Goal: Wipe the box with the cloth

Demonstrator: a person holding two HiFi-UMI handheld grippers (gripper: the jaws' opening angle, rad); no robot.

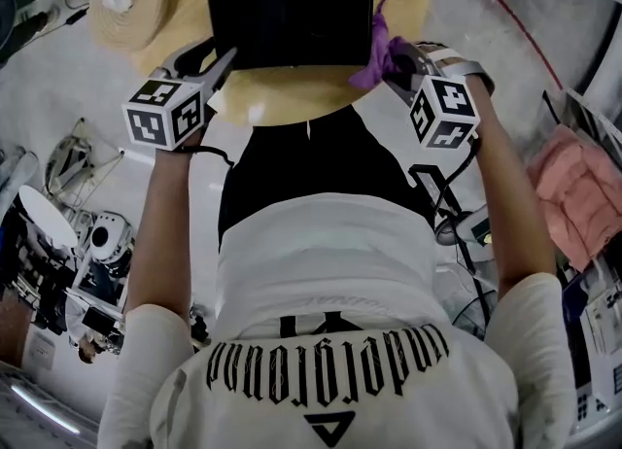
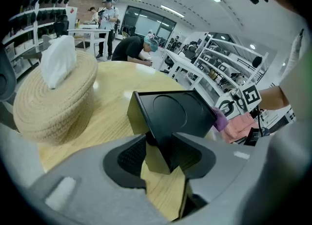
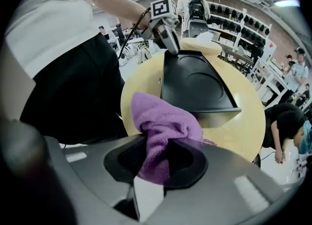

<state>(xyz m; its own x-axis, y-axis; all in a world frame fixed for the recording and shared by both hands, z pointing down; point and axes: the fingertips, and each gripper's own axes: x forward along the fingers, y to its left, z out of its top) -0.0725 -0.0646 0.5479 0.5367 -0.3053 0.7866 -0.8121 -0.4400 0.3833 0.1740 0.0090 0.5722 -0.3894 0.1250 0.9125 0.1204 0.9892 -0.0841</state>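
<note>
So the black box (image 1: 292, 24) is lying flat on the round wooden table (image 1: 292, 102), top middle of the head view. The left gripper (image 1: 222, 60) has its jaws clamped on the box's lower-left corner; in the left gripper view you can see that corner wedged between the pads. The right gripper (image 1: 397, 60) is pinched tight on a purple cloth (image 1: 377, 49), which is bunched up at the box's right edge and looks to be touching it. A woven basket (image 1: 121, 0) with white tissue poking out sits upper left, apart from the box.
</note>
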